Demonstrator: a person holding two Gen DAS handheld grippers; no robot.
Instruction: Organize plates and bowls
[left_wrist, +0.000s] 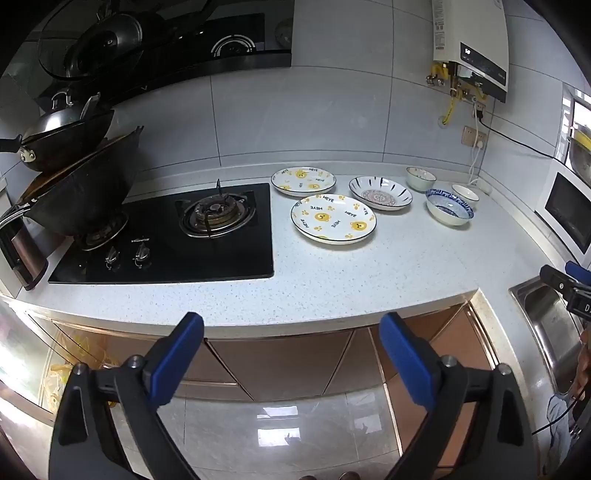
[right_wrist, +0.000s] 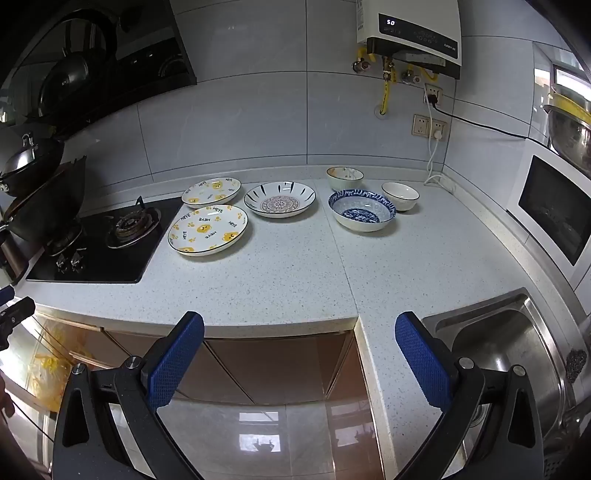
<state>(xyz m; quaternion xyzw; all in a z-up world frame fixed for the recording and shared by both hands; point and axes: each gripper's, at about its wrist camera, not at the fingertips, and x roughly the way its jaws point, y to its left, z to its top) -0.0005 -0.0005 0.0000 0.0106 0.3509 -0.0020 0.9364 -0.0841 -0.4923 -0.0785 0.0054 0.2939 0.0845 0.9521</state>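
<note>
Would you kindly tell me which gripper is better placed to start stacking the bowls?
Probably the right gripper: the blue patterned bowl lies nearly straight ahead of its open jaws, but far right of the left gripper.

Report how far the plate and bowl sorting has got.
Done: nothing looks stacked. Three plates, the near bear plate, the far bear plate and the patterned plate, lie apart, as do three bowls.
In hand: nothing; left gripper and right gripper are open, short of the counter.
Left: all of it.
</note>
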